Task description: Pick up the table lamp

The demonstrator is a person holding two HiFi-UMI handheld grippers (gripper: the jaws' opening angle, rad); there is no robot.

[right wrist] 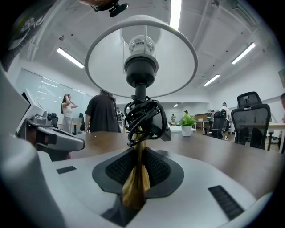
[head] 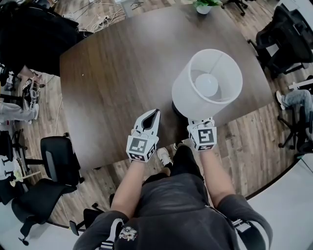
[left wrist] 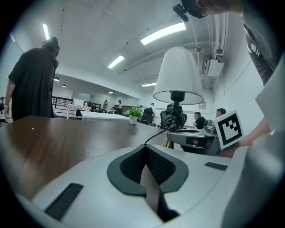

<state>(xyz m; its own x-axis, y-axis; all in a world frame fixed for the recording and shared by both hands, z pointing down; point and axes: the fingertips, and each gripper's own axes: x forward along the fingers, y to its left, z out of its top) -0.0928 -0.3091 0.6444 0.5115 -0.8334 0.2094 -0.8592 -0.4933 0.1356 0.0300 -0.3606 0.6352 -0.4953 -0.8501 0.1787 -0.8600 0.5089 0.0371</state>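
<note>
The table lamp (head: 207,83) has a white drum shade, a brass stem and a black cord coiled round the stem (right wrist: 142,118). It stands on the dark wooden table (head: 112,73) close to the front edge. My right gripper (head: 201,122) reaches in under the shade, and its pads press on both sides of the brass stem (right wrist: 139,171). My left gripper (head: 155,113) lies over the table to the left of the lamp, shut on nothing. From the left gripper view the lamp (left wrist: 178,75) stands ahead to the right, with the right gripper (left wrist: 191,139) at its foot.
A potted plant (head: 204,5) sits at the table's far edge. Black office chairs stand to the left (head: 54,161) and right (head: 283,34) of the table. A person in black (left wrist: 31,84) stands beyond the table's left side. Cables (head: 98,19) lie on the floor.
</note>
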